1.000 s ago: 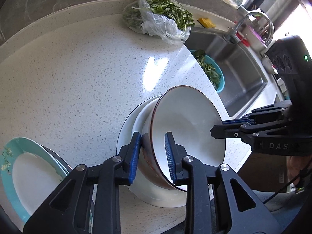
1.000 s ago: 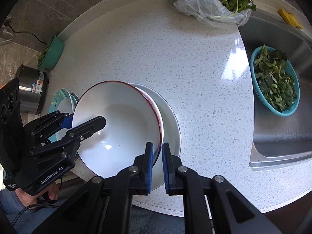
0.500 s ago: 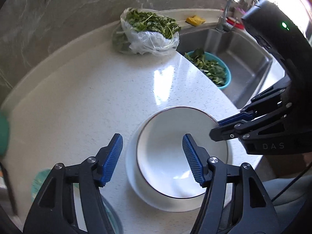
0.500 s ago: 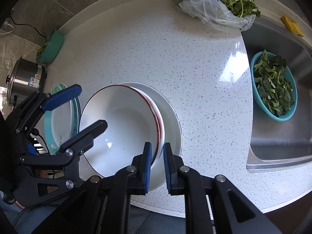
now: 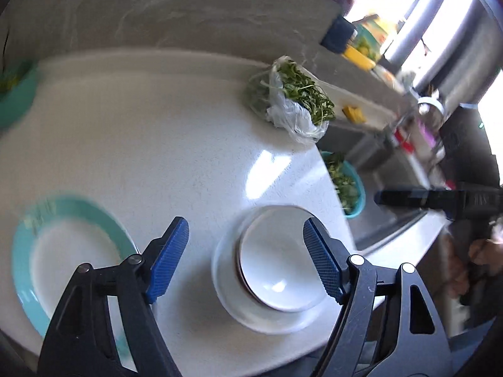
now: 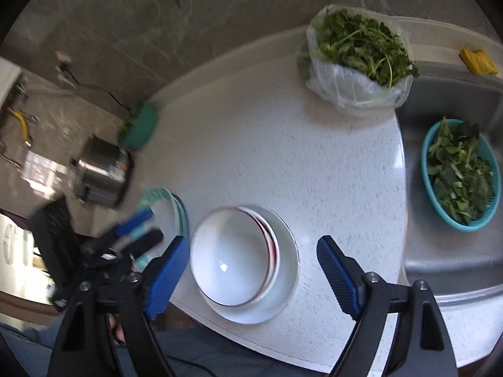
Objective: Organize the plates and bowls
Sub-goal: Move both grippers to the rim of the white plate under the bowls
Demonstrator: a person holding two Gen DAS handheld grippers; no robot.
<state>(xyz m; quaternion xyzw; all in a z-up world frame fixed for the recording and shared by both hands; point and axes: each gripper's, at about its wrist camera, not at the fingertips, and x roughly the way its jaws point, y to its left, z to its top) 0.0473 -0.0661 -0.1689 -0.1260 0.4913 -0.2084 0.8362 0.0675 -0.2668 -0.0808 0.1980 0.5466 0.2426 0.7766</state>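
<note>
A white bowl with a red rim [image 5: 276,270] [image 6: 232,257] sits nested in a larger white bowl [image 5: 232,301] [image 6: 283,286] near the counter's front edge. A teal-rimmed plate [image 5: 63,251] [image 6: 173,210] lies to its left. My left gripper [image 5: 248,260] is open and empty, raised above the bowls. My right gripper [image 6: 251,276] is open and empty, also raised above them. In the left wrist view the right gripper [image 5: 440,198] shows at the far right. In the right wrist view the left gripper [image 6: 138,229] shows blurred over the plate.
A plastic bag of greens [image 5: 295,100] [image 6: 358,56] lies at the back of the white counter [image 5: 157,157]. A teal basket of greens [image 6: 462,172] sits in the sink [image 6: 456,260]. A steel pot [image 6: 100,172] and a green bowl [image 6: 141,125] stand at the left.
The right gripper has let go of the red-rimmed bowl and opened wide. Both grippers have lifted up and back from the stacked bowls. The bowl now rests level.
</note>
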